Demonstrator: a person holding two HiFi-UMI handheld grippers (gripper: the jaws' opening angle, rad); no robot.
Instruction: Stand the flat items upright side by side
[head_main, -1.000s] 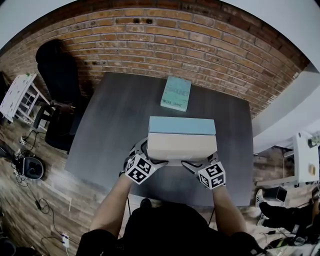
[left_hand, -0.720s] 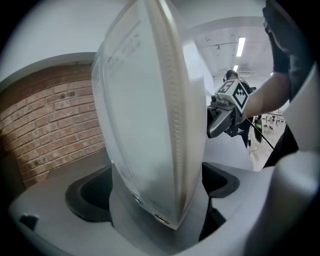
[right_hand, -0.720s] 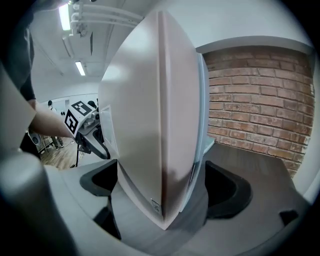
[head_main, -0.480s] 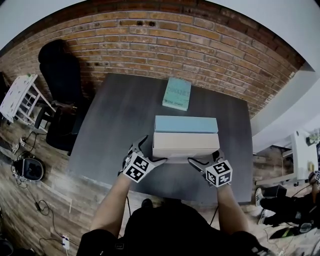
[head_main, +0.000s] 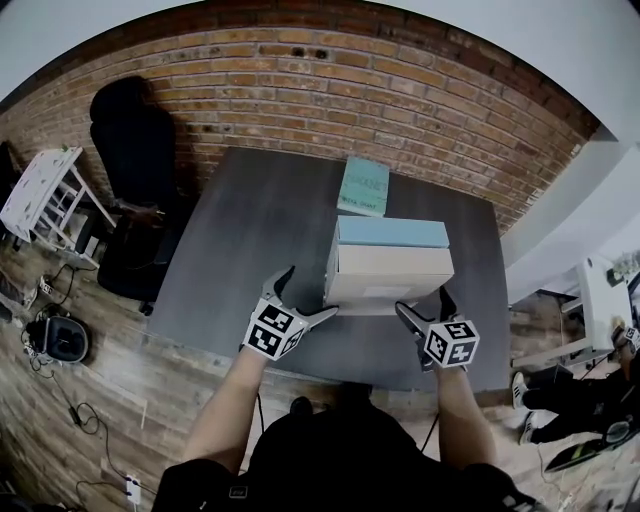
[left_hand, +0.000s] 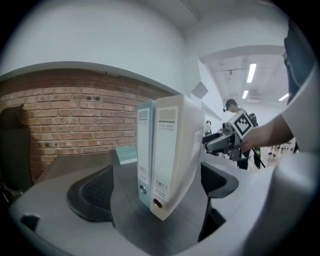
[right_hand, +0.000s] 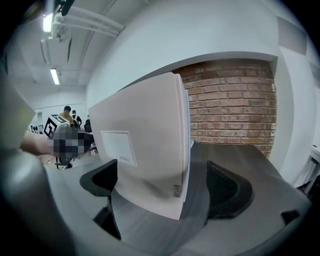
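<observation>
The person is wearing a black short-sleeved top (head_main: 340, 465). Beyond the top, the black curved-jawed left gripper (head_main: 312, 291) and right gripper (head_main: 422, 300) are each carrying white cubes (head_main: 273, 332) printed with black square markers.

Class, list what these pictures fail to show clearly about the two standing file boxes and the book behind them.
1. Small spine print on the cream file box: too small, left gripper view.
2. The blue file box: almost wholly behind the cream one, right gripper view.
3. Title on the teal book: too small, head view; partly behind the blue file box, left gripper view.
4. Legs of the table: under its top, every view.
</observation>
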